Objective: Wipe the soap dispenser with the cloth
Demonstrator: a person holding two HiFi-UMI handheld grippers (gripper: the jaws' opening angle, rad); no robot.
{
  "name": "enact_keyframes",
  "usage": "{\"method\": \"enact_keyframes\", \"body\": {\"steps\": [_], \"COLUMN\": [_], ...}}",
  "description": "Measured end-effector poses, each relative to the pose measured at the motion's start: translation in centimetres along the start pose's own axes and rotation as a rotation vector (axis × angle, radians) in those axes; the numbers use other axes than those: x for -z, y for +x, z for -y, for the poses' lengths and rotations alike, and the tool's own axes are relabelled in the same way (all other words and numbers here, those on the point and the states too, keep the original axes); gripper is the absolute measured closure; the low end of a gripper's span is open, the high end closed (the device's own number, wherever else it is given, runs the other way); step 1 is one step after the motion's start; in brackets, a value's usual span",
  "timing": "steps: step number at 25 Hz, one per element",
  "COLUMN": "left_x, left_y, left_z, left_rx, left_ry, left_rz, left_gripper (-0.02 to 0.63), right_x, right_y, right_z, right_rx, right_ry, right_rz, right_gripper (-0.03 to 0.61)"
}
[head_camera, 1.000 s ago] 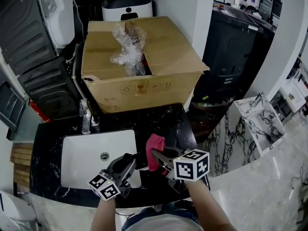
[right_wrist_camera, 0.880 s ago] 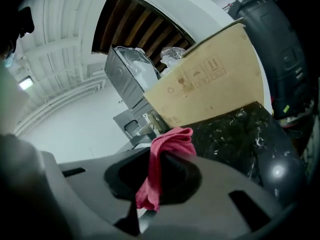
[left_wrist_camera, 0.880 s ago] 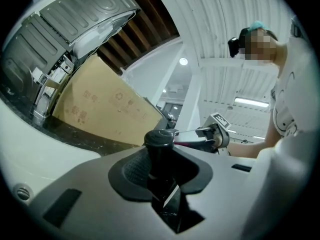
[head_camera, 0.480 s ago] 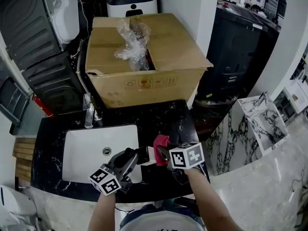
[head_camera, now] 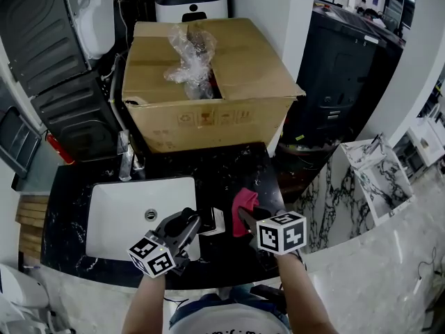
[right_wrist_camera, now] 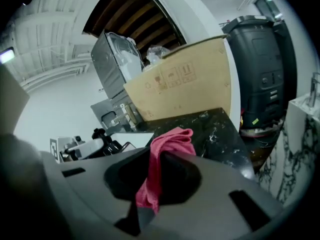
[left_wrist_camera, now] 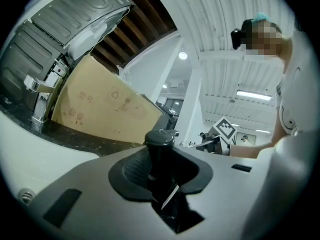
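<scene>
Between the jaws of the left hand-held gripper (head_camera: 189,224) sits the soap dispenser (left_wrist_camera: 160,145), its black pump top standing up between the pads, which pinch the bottle below it. In the head view its white body lies roughly level, above the front right corner of the white sink (head_camera: 115,232).

Just to its right hangs the pink cloth (head_camera: 243,203), a narrow gap between the two. The right hand-held gripper (head_camera: 246,218) is pressed together on the cloth, a fold bunching up past the jaws and a tail hanging down behind them.

Both hand-held grippers are above the black marbled table (head_camera: 240,167). A chrome faucet (head_camera: 125,161) stands at the sink's far edge. Behind it a large cardboard box (head_camera: 229,82) rests on the table, crumpled clear plastic wrap (head_camera: 188,60) sticking out of its open top.
</scene>
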State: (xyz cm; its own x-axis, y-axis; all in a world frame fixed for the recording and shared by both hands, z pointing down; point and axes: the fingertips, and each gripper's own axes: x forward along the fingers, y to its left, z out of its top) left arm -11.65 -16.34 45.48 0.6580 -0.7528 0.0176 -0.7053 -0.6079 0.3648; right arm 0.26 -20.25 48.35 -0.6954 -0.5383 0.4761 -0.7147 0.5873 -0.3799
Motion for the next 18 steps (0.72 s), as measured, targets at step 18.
{"method": "enact_keyframes", "body": {"steps": [18], "left_x": [2.2], "left_y": [10.4], "left_z": [5.5], "left_rx": [0.323], "left_ry": [0.285], "left_rz": [-0.241], "left_gripper": [0.509], "right_x": [-1.7], "right_y": [-10.1], "right_z": [7.3], "right_rx": [0.166], "right_ry": [0.19], "right_rz": [0.244], "right_gripper": [0.528]}}
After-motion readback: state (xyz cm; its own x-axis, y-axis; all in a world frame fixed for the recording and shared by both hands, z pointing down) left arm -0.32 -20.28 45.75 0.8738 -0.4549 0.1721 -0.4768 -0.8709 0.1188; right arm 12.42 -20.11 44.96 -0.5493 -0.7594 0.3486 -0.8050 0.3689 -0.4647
